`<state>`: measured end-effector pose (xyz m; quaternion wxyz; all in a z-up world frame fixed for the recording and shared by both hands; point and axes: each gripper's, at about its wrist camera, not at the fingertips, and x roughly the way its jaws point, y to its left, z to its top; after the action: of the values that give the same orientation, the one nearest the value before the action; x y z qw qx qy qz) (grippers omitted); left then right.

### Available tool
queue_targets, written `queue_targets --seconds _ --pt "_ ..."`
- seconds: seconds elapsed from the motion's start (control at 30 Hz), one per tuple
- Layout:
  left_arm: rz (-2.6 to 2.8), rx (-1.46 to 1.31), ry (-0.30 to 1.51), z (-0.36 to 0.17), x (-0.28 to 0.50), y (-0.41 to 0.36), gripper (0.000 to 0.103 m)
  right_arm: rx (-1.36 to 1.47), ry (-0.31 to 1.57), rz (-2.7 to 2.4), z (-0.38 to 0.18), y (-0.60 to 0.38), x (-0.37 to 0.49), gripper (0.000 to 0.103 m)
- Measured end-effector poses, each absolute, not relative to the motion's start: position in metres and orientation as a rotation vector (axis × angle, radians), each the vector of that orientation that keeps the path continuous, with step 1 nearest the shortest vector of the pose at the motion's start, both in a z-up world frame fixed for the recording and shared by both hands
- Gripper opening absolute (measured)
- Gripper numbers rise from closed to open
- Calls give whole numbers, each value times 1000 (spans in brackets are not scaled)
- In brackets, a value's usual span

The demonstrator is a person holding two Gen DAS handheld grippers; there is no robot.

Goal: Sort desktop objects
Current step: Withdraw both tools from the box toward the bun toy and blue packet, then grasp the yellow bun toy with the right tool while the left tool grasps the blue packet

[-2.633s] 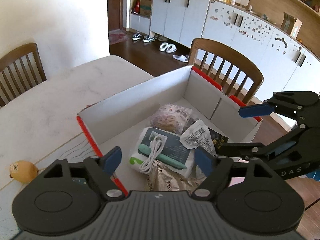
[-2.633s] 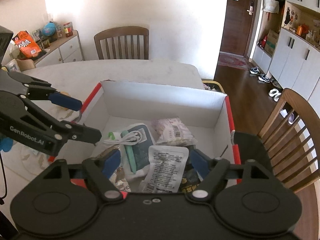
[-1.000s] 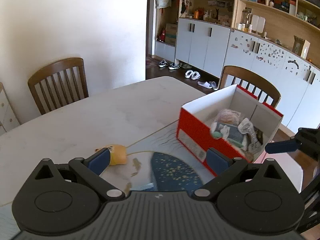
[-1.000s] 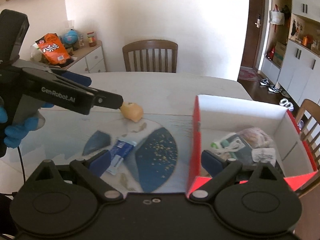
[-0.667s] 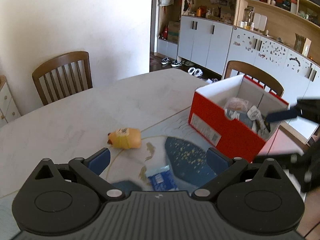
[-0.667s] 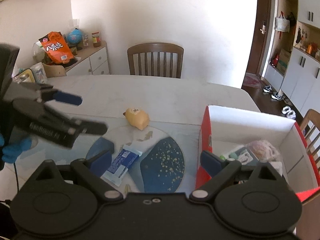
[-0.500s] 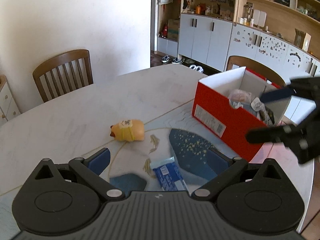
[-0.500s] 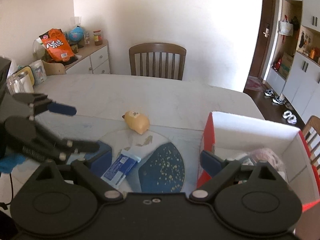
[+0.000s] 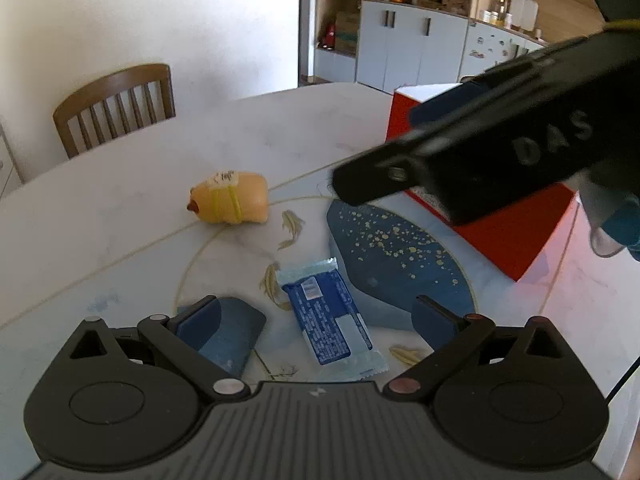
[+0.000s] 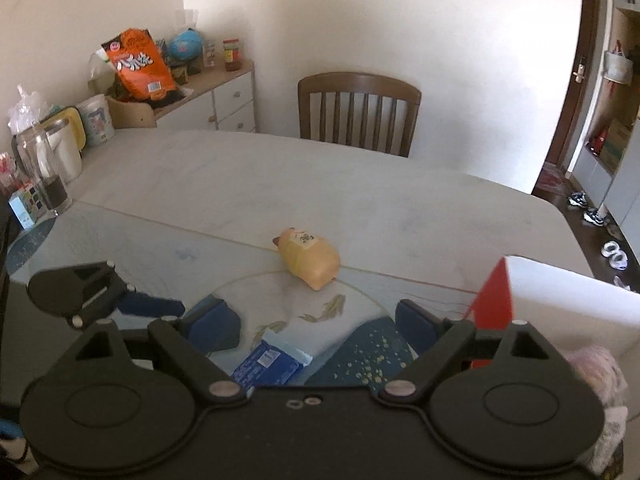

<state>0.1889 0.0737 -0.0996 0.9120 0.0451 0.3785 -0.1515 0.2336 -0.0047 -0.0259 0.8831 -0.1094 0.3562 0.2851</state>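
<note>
Both tools have left the red cardboard box [image 9: 516,236] and now face the open worktop [image 9: 120,208]. A short while ago each camera looked straight down into the box at the packets already deposited there; now the box sits at 2 o'clock in the left wrist view and at 4 o'clock in the right wrist view. This indicates that one deposit is finished and the next pickup is under way.

Two items remain outside the box. The blue snack packet [image 9: 330,316] lies flat on the printed mat, at 6 o'clock in the left wrist view. The yellow pig-shaped toy [image 9: 230,198] lies on its side farther off, at about 11 o'clock from the packet and well apart from it.

The left tool [image 9: 316,318] has descended toward the worktop and points steeply downward. Its jaws stand wide apart, with the packet framed between the fingertips but not touched. The packet is judged to be its target.

The right tool [image 10: 316,326] has swept across from the box and crosses the left wrist view at 2 o'clock. Its jaws are open and have just been narrowing slightly, and they grip nothing. The packet shows between them, the toy lies beyond, and its target cannot be determined.
</note>
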Motion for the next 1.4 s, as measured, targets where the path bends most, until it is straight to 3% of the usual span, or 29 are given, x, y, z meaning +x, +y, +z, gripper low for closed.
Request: queue_targets --seconds 0.87,1.2,1.27,1.4 --pt "-194 33 793 -145 197 51 93 -306 839 639 -89 55 327 87" --pt "-158 83 768 -147 196 44 89 -415 845 665 -106 72 340 77" --pt "-156 83 763 -147 196 43 88 -435 845 668 -109 76 340 69" --pt "-147 78 747 -145 192 45 74 -466 843 683 -112 80 341 59"
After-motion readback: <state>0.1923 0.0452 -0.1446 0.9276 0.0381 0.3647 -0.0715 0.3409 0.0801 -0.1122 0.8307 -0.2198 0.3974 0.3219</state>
